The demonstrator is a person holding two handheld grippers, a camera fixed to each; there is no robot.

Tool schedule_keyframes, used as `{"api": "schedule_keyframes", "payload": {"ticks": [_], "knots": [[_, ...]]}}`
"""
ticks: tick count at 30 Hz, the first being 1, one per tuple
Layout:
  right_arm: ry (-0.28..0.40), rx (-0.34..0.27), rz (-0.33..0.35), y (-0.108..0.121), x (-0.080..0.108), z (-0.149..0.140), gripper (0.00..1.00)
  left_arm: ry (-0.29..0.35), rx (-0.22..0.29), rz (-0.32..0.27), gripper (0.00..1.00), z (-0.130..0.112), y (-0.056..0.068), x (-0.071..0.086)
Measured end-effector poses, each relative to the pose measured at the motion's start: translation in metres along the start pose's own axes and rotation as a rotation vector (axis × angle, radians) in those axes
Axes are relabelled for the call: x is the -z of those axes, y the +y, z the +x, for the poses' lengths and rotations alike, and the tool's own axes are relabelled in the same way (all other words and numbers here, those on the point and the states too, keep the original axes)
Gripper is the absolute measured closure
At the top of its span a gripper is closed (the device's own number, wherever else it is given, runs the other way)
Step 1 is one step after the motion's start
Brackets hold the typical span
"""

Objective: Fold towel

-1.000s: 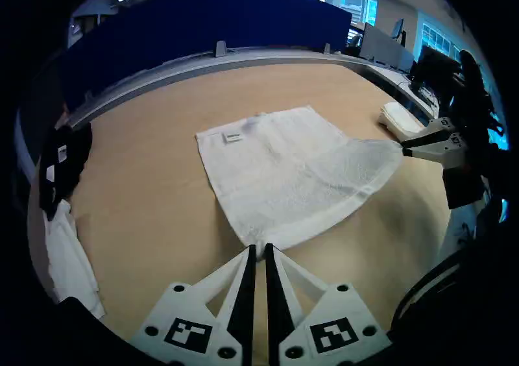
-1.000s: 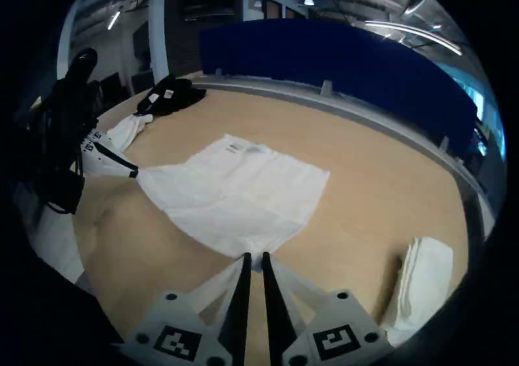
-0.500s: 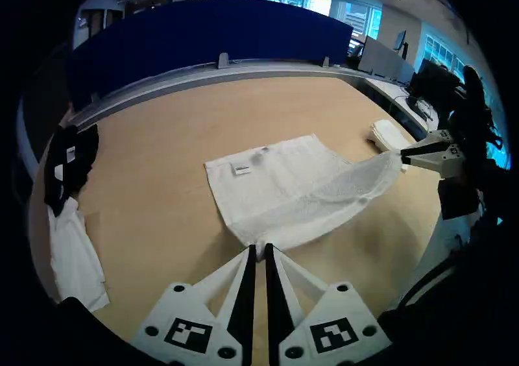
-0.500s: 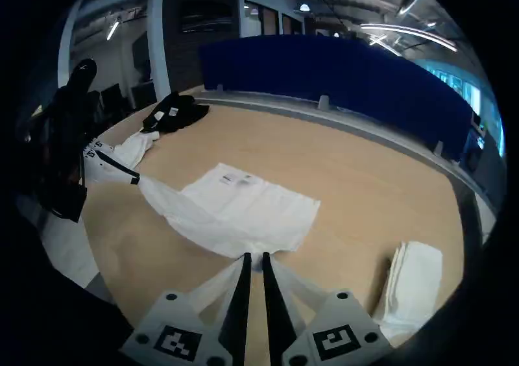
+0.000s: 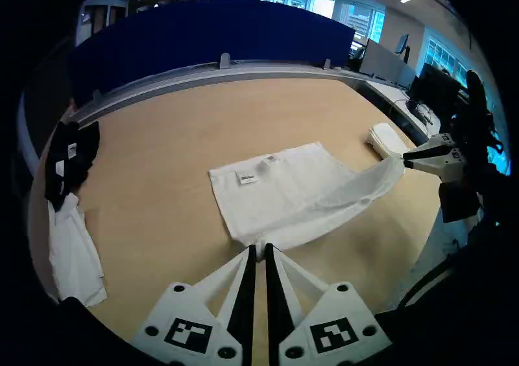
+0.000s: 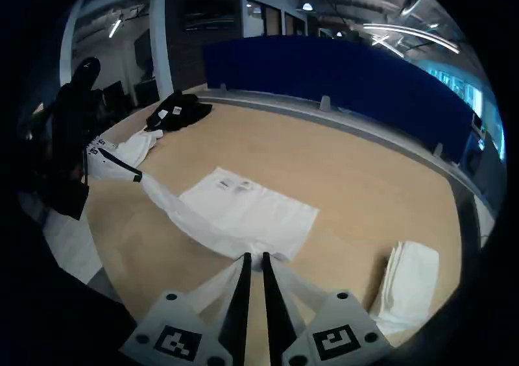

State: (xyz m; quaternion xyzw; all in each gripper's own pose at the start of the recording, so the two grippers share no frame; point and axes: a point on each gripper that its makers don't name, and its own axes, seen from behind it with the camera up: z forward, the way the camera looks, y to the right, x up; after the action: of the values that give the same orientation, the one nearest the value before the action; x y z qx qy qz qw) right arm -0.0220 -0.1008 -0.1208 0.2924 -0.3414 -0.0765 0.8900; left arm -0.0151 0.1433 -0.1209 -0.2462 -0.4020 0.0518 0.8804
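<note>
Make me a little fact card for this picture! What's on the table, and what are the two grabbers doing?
Surface: wooden table
Main thing: white towel, near edge lifted, far part flat
Left gripper: shut on one towel corner
Right gripper: shut on the other near corner
Also there: folded towel stack, black garment, white cloth

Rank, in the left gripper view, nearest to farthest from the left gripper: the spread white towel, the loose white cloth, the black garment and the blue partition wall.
1. Spread white towel, corner in the left gripper's jaws.
2. Loose white cloth, left table edge.
3. Black garment, beyond that cloth.
4. Blue partition wall, behind the table.
</note>
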Motion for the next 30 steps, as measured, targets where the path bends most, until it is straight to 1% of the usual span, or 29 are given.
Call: {"api": "schedule_keyframes", "payload": {"ticks": [8, 15, 23, 30], "knots": [[-0.006, 0.013, -0.016, 0.013, -0.016, 0.009, 0.87, 0.023, 0.001, 0.021, 0.9, 0.018, -0.012, -0.015], [-0.016, 0.007, -0.035, 0.032, -0.041, 0.015, 0.87, 0.028, 0.004, 0.036, 0.9, 0.03, -0.024, -0.036], [-0.042, -0.006, -0.053, 0.05, -0.072, 0.013, 0.87, 0.006, -0.002, 0.043, 0.9, 0.031, -0.037, -0.069], [-0.076, -0.031, -0.056, 0.056, -0.092, -0.001, 0.87, -0.029, 0.0, 0.044, 0.9, 0.022, -0.045, -0.094]]}}
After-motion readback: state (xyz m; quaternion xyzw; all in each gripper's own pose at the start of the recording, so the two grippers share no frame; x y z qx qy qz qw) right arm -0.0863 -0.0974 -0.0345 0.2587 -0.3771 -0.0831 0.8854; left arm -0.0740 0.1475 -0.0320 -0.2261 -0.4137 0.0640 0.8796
